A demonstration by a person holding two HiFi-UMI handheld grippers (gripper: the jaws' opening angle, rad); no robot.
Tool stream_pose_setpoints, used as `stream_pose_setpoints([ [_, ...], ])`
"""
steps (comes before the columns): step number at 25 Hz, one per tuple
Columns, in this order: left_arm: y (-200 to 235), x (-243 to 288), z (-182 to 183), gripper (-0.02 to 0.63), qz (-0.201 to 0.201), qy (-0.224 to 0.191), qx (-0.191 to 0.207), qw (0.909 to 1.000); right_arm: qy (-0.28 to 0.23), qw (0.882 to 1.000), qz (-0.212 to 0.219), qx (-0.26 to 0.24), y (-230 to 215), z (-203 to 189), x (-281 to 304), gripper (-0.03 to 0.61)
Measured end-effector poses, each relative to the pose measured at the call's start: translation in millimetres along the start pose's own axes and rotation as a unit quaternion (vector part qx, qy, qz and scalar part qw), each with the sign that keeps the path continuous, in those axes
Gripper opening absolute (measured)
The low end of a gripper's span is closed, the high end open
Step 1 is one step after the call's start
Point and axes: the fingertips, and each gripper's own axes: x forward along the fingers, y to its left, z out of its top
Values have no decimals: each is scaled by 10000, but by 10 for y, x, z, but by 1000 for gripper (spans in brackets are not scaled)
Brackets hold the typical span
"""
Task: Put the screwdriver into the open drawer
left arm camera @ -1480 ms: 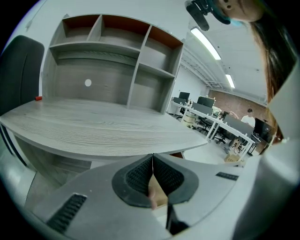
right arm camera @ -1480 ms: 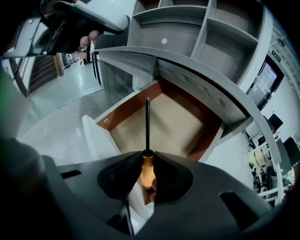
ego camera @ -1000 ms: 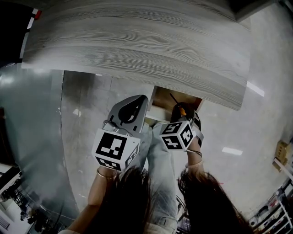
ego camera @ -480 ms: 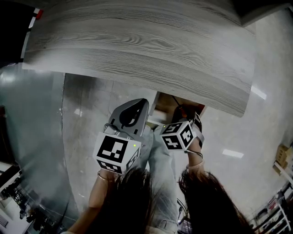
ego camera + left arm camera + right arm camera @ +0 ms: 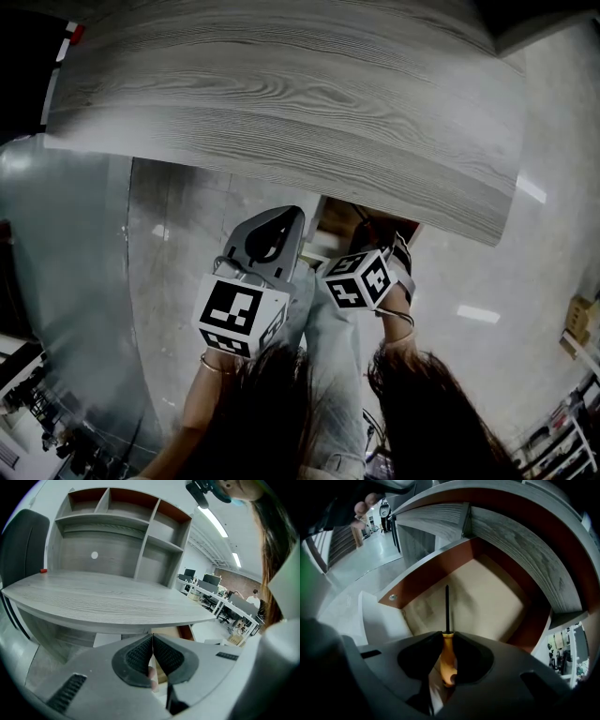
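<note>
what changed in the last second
The right gripper eased the screwdriver slightly further toward the open drawer; its orange handle no longer shows in the head view. Unchanged: the right gripper stays shut on the screwdriver, and the left gripper stays shut, empty, beside it.

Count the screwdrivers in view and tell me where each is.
1. The screwdriver is clamped by its orange handle in the right gripper, shaft pointing into the open drawer. More could lie hidden behind the gripper.
</note>
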Motion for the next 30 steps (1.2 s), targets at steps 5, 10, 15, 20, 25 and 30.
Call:
stream_pose_setpoints([
  [5, 2, 17, 7, 18, -28, 7, 15, 10000, 16, 10000, -16, -4, 3, 19, 2, 91],
  [10, 5, 26, -3, 18, -45, 94, 30, 9999, 13, 9999, 126, 89, 49, 39, 12, 91],
  [15, -1, -6, -27, 18, -83, 205, 40, 9997, -11, 9993, 276, 240, 107, 37, -9, 94],
  [20, -11, -14, -20, 18, -108, 187, 62, 9997, -144, 9991, 172, 366, 77, 70, -78, 118],
  [25, -29, -3, -24, 18, -130, 137, 141, 9997, -351, 9973, 136, 624, 58, 104, -155, 126],
  [30, -64, -6, -20, 18, -192, 161, 204, 9995, -442, 9949, 118, 902, 41, 109, -253, 124],
])
